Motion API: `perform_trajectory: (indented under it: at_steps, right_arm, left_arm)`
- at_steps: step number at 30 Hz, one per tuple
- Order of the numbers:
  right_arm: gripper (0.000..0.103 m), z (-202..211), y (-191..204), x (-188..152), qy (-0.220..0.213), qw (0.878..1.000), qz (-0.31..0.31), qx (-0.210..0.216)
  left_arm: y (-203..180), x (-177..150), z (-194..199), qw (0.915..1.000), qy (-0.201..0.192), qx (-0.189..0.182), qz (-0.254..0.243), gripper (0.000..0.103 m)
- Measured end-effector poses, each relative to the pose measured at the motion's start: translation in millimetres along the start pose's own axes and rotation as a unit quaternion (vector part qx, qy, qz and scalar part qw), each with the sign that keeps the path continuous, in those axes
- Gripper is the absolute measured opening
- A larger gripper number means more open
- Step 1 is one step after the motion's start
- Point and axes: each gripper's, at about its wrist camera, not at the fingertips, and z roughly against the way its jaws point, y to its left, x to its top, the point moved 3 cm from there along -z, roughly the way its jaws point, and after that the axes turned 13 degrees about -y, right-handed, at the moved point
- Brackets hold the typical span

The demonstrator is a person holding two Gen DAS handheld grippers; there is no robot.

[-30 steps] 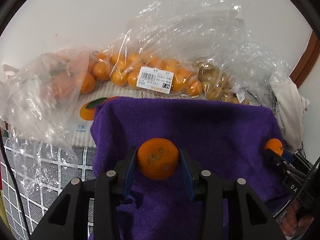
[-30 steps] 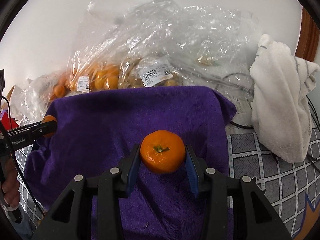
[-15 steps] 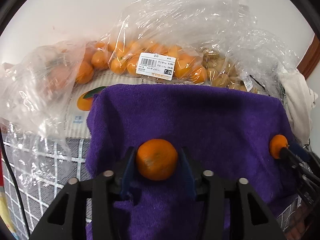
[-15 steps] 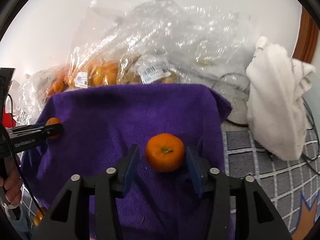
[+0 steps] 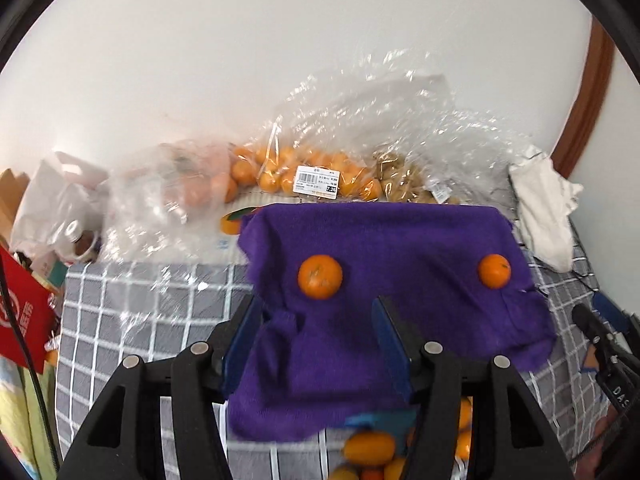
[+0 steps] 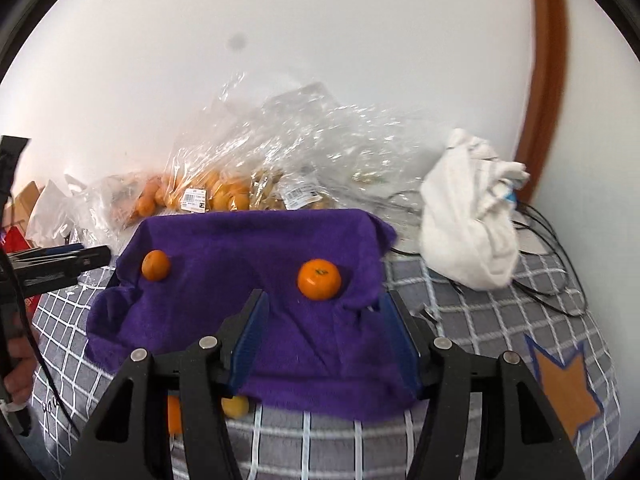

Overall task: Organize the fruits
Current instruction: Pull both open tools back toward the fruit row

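Observation:
Two mandarins lie apart on a purple towel (image 5: 400,320). The left mandarin (image 5: 320,276) sits just beyond my left gripper (image 5: 316,320), which is open and empty. The right mandarin (image 5: 495,271) lies near the towel's right edge. In the right wrist view the towel (image 6: 248,288) holds the right mandarin (image 6: 319,279) just ahead of my open, empty right gripper (image 6: 324,312), and the left mandarin (image 6: 155,265) further left. Several loose small oranges (image 5: 368,448) lie below the towel's front edge.
Clear plastic bags of small oranges (image 5: 288,176) and other fruit are piled against the wall behind the towel. A white cloth (image 6: 468,232) with black cables lies at the right. A red box (image 5: 24,312) stands at the left. A grey checked cover (image 6: 500,360) lies under everything.
Both grippers opened, let their mandarins go onto the towel and pulled back and up. Both mandarins now rest free on the towel.

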Motion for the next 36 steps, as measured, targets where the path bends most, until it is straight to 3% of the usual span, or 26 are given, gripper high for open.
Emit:
perform_trajectory:
  at_steps: [4, 8, 13, 18, 24, 36]
  right_arm:
    - [0.058, 23, 2, -18, 0.024, 1.0, -0.002, 0.015]
    - [0.058, 41, 5, -40, 0.036, 0.999, 0.005, 0.024]
    - [0.058, 54, 10, -71, 0.029, 0.999, 0.004, 0.043]
    - [0.05, 49, 28, -104, 0.049, 0.995, 0.015, 0.08]
    - [0.049, 30, 49, -119, 0.065, 0.991, 0.016, 0.119]
    - [0.049, -6, 72, -131, 0.086, 0.986, 0.033, 0.139]
  left_arm:
    - [6, -19, 22, 0.9997, 0.007, -0.016, 0.017, 0.056]
    - [11, -41, 43, 1.0, -0.002, 0.003, 0.001, 0.056]
    - [21, -76, 57, 0.9998, 0.009, 0.006, 0.016, 0.056]
    - [29, -109, 59, 0.9987, 0.025, -0.011, 0.043, 0.056]
    - [39, -129, 62, 0.9988, 0.026, -0.002, 0.041, 0.056]
    - [59, -145, 69, 0.9984, 0.035, 0.009, 0.043, 0.056]
